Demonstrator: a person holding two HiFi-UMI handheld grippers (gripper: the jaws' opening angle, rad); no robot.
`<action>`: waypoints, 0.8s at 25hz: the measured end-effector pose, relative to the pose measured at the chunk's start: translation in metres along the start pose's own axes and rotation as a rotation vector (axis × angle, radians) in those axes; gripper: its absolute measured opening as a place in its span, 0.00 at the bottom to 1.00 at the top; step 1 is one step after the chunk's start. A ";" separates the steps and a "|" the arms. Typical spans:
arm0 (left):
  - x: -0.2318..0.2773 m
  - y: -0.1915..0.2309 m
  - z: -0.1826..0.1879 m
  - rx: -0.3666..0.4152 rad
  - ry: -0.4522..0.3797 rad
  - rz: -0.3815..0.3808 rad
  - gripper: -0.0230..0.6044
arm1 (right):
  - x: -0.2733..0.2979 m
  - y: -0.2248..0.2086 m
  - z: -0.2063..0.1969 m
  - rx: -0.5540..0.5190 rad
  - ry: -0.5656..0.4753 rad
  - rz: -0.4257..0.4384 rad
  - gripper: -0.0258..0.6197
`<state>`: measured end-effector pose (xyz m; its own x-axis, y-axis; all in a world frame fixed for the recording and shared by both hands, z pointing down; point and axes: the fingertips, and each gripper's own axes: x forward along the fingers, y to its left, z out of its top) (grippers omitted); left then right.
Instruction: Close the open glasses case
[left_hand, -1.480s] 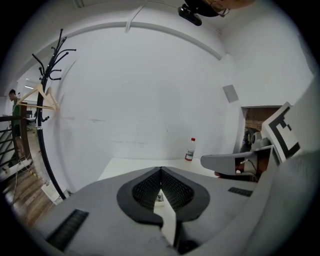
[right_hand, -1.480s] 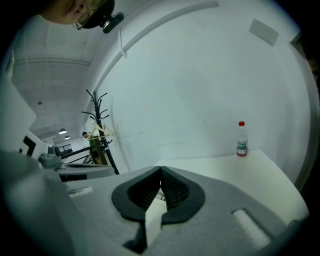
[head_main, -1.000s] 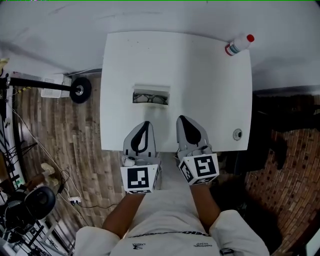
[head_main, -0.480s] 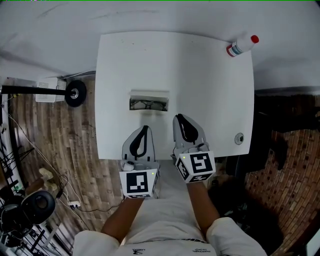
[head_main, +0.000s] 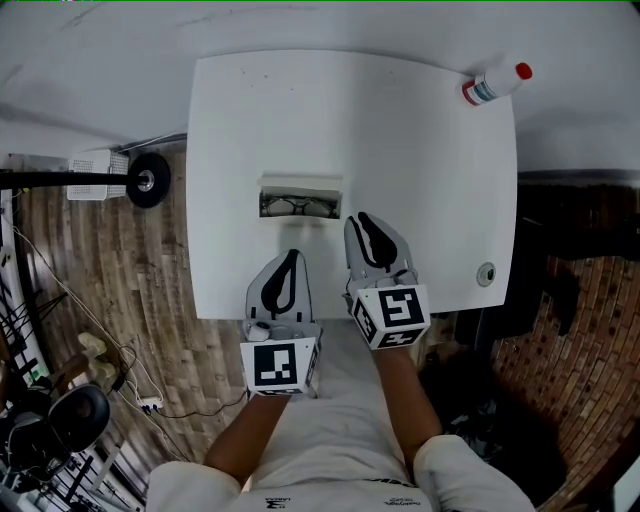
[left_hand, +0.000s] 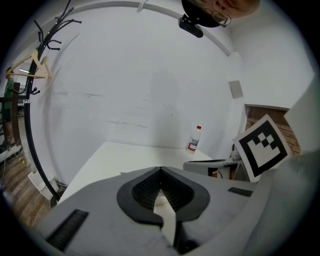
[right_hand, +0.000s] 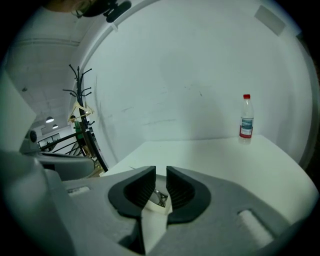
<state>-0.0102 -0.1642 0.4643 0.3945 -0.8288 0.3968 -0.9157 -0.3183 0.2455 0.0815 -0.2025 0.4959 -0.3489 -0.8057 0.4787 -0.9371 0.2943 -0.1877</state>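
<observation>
White wall (left_hand: 125, 75) backs a white table (head_main: 420, 180), with plank flooring (head_main: 90, 270) at its left. Both grippers reach over the table's near edge. The left gripper (head_main: 290, 252) has its jaws pressed tip to tip on nothing. The right gripper (head_main: 362, 220) keeps a narrow slit between its jaws — empty, tips just short of the glasses case (head_main: 299, 197). That case lies open, glasses inside, left of the table's middle and nearer its near edge. A red-capped bottle (head_main: 494, 83) stands at the far right corner — a small round fitting (head_main: 486, 273) sits by the near right corner.
</observation>
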 end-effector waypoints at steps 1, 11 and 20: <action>0.001 0.002 -0.001 -0.001 0.002 0.002 0.03 | 0.004 -0.002 -0.003 -0.008 0.008 -0.001 0.13; 0.009 0.014 -0.013 -0.002 0.026 0.025 0.03 | 0.036 -0.011 -0.018 0.034 0.057 0.031 0.14; 0.016 0.015 -0.019 -0.025 0.046 0.030 0.03 | 0.053 -0.019 -0.028 0.065 0.070 0.046 0.14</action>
<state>-0.0164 -0.1732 0.4910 0.3703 -0.8155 0.4448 -0.9253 -0.2814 0.2543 0.0804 -0.2368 0.5486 -0.3935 -0.7537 0.5264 -0.9182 0.2941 -0.2653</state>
